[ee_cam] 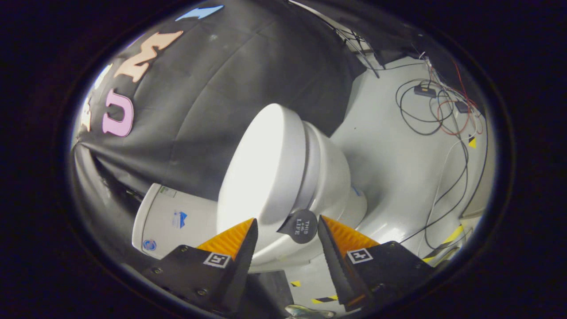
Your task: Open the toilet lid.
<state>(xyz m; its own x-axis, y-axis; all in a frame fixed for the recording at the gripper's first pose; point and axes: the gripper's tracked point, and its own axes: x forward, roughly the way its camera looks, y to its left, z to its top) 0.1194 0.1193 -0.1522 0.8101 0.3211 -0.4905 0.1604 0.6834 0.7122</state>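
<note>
Gaping apart, the gripper [287, 232] flanks the tab [301, 226] at twelve o'clock; closing off-centre could miss it, leaving the lid [261, 164] down.

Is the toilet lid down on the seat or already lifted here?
Down. The toilet lid lies flat against the seat, no gap. The gripper is open, fingers either side of the lid's black tab.

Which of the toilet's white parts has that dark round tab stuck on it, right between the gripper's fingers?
The smooth white toilet lid. The dark round tab sits at its edge, between the open gripper's fingers; the white bowl and white tank carry no such tab.
</note>
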